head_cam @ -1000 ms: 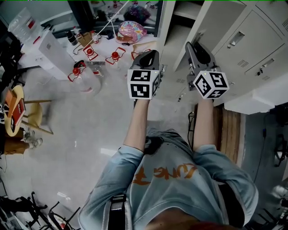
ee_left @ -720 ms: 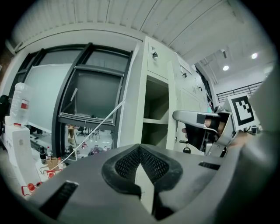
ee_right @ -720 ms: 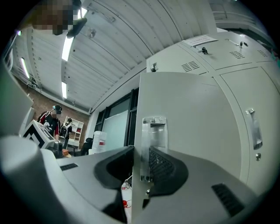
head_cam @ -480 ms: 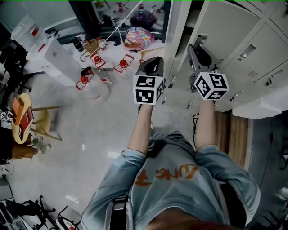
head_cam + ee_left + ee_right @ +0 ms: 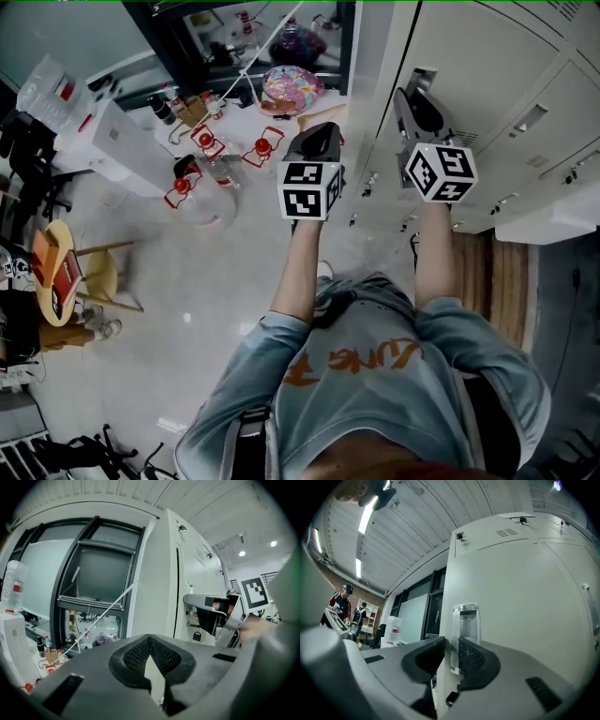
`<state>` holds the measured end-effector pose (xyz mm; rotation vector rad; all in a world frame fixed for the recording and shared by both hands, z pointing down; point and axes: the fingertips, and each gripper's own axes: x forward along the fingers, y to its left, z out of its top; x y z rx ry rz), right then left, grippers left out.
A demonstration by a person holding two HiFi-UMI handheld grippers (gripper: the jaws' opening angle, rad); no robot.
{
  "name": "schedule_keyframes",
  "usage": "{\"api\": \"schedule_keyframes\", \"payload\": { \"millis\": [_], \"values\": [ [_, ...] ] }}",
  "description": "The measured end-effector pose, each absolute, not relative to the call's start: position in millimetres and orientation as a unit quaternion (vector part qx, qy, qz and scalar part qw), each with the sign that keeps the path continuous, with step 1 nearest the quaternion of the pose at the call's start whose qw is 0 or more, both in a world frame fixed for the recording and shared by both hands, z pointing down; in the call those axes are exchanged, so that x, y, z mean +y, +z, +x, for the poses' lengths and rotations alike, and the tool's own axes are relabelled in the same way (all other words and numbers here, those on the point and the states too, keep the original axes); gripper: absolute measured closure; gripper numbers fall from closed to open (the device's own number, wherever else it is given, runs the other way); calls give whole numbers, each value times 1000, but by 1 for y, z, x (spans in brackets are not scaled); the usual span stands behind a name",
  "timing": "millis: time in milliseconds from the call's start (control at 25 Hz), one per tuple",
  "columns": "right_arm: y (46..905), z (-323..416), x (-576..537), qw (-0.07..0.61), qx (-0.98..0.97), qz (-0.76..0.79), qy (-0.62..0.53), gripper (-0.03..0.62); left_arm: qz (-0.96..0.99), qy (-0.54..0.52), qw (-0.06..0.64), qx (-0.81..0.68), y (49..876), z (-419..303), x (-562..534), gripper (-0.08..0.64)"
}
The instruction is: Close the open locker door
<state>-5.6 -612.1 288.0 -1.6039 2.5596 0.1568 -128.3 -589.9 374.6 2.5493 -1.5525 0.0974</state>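
Tongs in the person's right hand, the right gripper (image 5: 412, 94) (image 5: 451, 644), are clamped on the free edge of the locker door (image 5: 478, 47) (image 5: 525, 602). One jaw is behind the edge and the other lies against the front, right at the handle (image 5: 422, 78) (image 5: 465, 634). From where the person stands the door is at about one o'clock, and it sits close to level with the neighbouring locker fronts. I cannot tell whether it is fully home.

The left gripper (image 5: 323, 131) (image 5: 149, 639) is held up at twelve o'clock, just beside the right one. Its jaws are pressed together with nothing between them, aimed towards the dark window (image 5: 103, 573).

On the pale floor at about ten o'clock stand water jugs (image 5: 202, 187) with red caps, and a pink bag (image 5: 292, 86) lies beyond them at eleven. A wooden chair (image 5: 70, 272) sits at nine o'clock. Two people (image 5: 340, 603) stand well apart from the lockers, far off in the room.
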Motion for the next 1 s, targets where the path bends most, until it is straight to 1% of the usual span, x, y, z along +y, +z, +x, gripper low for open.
{"api": "schedule_keyframes", "payload": {
  "millis": [280, 440, 880, 1000],
  "values": [
    [288, -4, -634, 63, 840, -536, 48, 495, 855, 40, 75, -511, 373, -132, -616, 541],
    [288, -4, -635, 77, 848, -523, 48, 497, 861, 45, 64, -503, 365, -128, -626, 541],
    [289, -3, -617, 99, 855, -506, 57, 491, 880, 53, 30, -471, 346, -96, -626, 541],
    [290, 4, -600, 92, 855, -507, 63, 491, 884, 46, 25, -464, 340, -85, -613, 541]
  ]
}}
